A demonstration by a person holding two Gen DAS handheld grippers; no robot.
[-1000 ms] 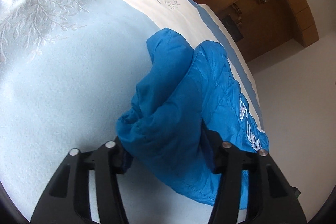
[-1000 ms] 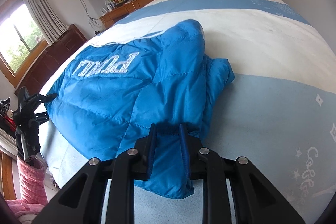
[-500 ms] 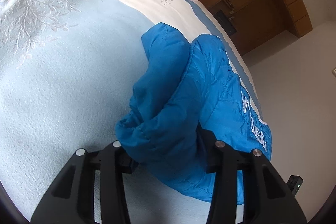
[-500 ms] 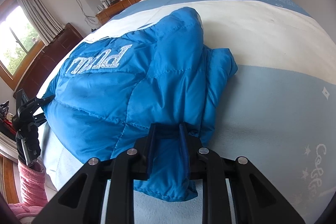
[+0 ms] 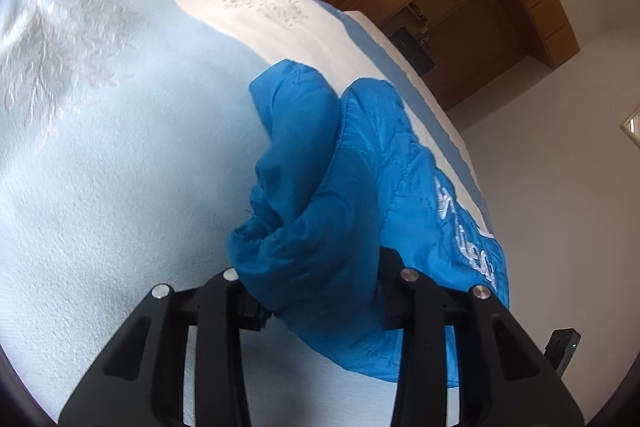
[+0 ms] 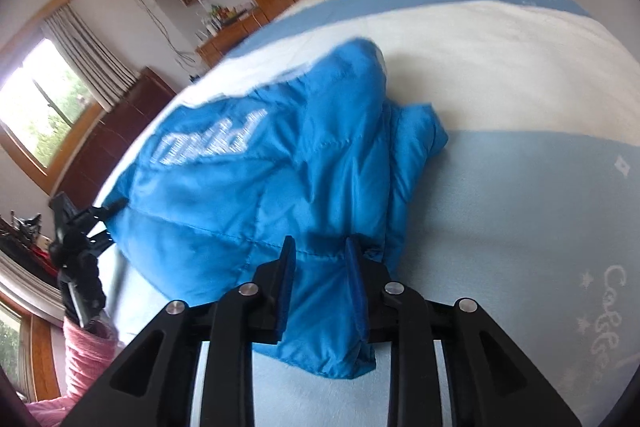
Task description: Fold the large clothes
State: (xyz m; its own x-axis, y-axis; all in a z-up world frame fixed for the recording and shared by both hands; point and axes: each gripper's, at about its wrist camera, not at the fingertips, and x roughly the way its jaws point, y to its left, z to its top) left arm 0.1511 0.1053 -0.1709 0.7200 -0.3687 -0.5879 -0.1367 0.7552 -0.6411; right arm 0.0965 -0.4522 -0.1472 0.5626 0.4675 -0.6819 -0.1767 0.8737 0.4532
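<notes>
A bed (image 5: pixel 120 187) carries everything here, covered by a fleecy blanket (image 6: pixel 520 227) in broad bands of pale blue and cream, with white leaf sprays, small stars and curly lettering worked into it. Directly on the blanket lies a bright blue quilted puffer jacket (image 6: pixel 248 187), bunched and partly folded near the bed's edge, white embroidered lettering (image 6: pixel 208 143) facing up.

The jacket (image 6: pixel 248 195) is bright blue, quilted and puffy, with white embroidered lettering across it. It lies folded into a thick bundle on the bed (image 6: pixel 520 207), one sleeve (image 5: pixel 296 131) bunched along its side.
</notes>
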